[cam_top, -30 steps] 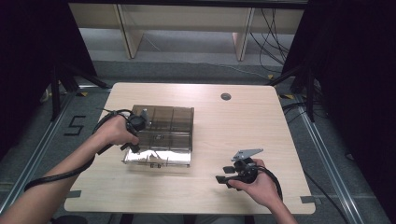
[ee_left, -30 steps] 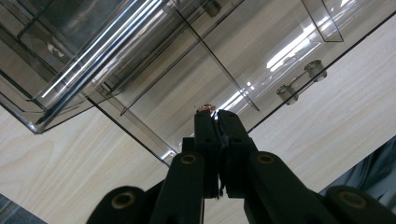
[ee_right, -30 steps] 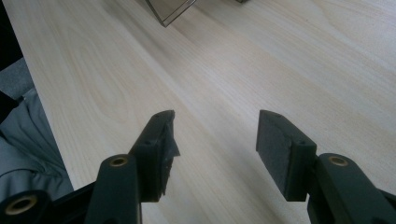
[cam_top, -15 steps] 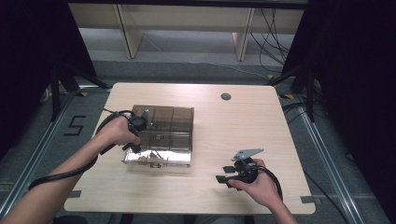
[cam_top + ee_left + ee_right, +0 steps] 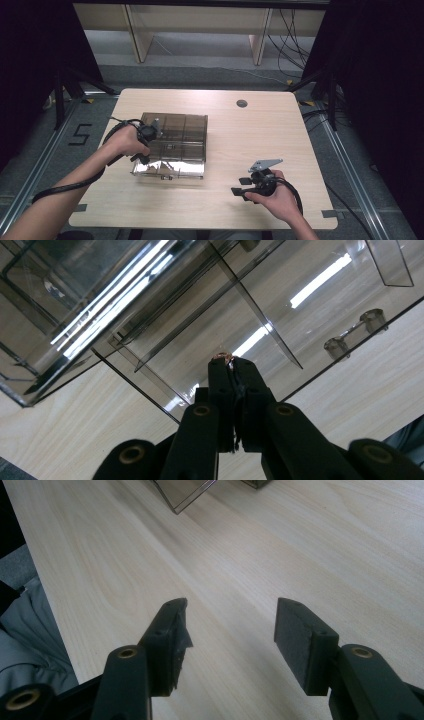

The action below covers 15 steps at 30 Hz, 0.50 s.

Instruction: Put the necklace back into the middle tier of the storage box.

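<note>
Left claw unmoved, pinched on a tiny coppery bit over clear box, right claw still agape

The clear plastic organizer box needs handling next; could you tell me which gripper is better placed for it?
Left. The left gripper, jaws shut, is right at the clear organizer box; the right gripper hangs open over bare table, well apart.

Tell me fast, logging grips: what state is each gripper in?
Left gripper: shut, tips at the clear plastic box.
Right gripper: open, empty.
</note>
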Motion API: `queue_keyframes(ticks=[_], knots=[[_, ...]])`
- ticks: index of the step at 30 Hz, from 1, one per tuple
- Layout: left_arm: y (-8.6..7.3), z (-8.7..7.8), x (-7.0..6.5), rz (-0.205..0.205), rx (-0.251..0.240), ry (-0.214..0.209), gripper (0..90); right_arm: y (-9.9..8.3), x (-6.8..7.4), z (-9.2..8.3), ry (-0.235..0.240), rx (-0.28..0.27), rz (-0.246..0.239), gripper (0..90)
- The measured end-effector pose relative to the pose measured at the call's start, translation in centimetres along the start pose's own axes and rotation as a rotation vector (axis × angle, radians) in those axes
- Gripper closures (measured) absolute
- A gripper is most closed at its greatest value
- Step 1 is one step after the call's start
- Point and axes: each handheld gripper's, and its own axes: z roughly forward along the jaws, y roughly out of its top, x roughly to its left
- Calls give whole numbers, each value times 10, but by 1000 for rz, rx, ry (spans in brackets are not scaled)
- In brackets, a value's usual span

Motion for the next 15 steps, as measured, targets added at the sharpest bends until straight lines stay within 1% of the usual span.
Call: queue_keyframes(ticks=[2, 3, 5, 6, 7, 8, 10, 11, 12, 15], knots=[[0, 1, 0, -9, 3, -2, 869, 0, 0, 0, 3, 3, 6, 473], [0, 2, 1, 2, 5, -3, 869, 0, 0, 0, 2, 4, 8, 473], [0, 4, -1, -7, 6, -5, 869, 0, 0, 0, 3, 4, 8, 473], [1, 4, 0, 3, 18, -4, 869, 0, 0, 0, 4, 4, 8, 473], [0, 6, -1, -6, 12, -4, 869, 0, 0, 0, 4, 5, 8, 473], [1, 8, -1, 13, 27, -2, 869, 0, 0, 0, 3, 6, 8, 473], [1, 9, -1, 17, 33, -2, 869, 0, 0, 0, 2, 4, 8, 473], [1, 10, -2, 12, 29, 1, 869, 0, 0, 0, 2, 4, 8, 473], [1, 12, -2, 14, 35, -1, 869, 0, 0, 0, 3, 4, 8, 473], [1, 13, -3, 12, 35, 1, 869, 0, 0, 0, 4, 4, 7, 473]])
